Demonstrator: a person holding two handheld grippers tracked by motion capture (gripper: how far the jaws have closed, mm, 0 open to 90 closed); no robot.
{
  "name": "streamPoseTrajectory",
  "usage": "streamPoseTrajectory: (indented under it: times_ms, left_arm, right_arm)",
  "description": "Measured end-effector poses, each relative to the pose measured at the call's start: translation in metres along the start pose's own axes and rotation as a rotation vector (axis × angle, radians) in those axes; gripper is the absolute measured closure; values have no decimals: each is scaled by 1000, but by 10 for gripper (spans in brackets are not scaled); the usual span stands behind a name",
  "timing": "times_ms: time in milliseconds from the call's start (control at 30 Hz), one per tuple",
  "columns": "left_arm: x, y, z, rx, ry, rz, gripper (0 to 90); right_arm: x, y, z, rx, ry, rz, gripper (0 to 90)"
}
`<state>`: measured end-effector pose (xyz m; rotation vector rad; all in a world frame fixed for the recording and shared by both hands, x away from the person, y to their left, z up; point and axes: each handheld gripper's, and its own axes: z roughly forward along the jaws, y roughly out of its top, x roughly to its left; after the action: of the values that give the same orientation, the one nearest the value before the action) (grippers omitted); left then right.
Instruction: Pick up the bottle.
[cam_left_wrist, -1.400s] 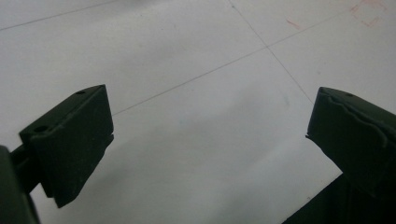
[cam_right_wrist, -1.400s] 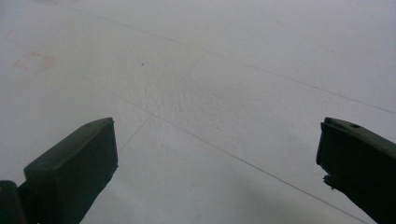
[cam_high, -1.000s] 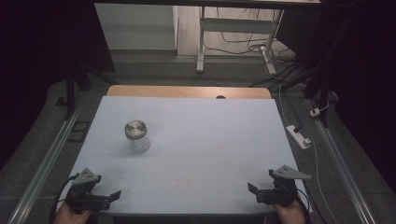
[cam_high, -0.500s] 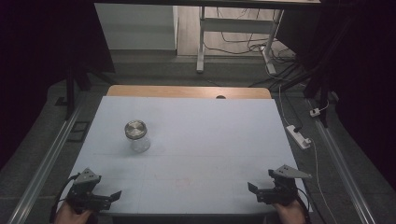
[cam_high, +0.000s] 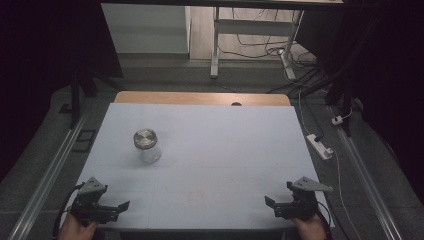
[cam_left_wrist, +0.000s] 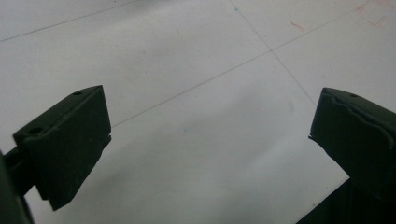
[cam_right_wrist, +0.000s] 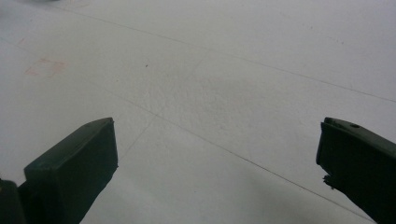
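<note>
Standing over the white surface, I see a glass jar with a metal lid upright in the left middle of the high view, well apart from both grippers; its glass body is faint against the sheet and whatever it may hold is too dim to tell; the left gripper sits at the lower left corner, its hand cut off by the bottom edge; its fingers have just been opening and now stand spread wide with nothing between them, bare sheet showing in the gap; the right gripper rests at the lower right, fingers likewise released and empty; the room around the surface is dark, with tangled cables on the floor at the top.
</note>
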<state>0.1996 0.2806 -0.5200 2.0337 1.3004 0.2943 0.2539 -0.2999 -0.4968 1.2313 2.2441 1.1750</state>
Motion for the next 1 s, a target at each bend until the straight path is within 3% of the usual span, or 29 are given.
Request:
streamPoseTrajectory:
  times_ms: [167,433,733,1000]
  left_arm:
    - [0,3,2,-10,-5,15,0]
    - [5,12,13,-18,-47,67,0]
    - [12,25,19,-61,-34,83,0]
    - [15,37,29,-62,-32,122,0]
  right_arm:
    - [0,0,0,1,0,-3,0]
    - [1,0,1,2,0,-7,0]
    - [1,0,1,8,0,-11,0]
    - [1,0,2,10,-1,-11,0]
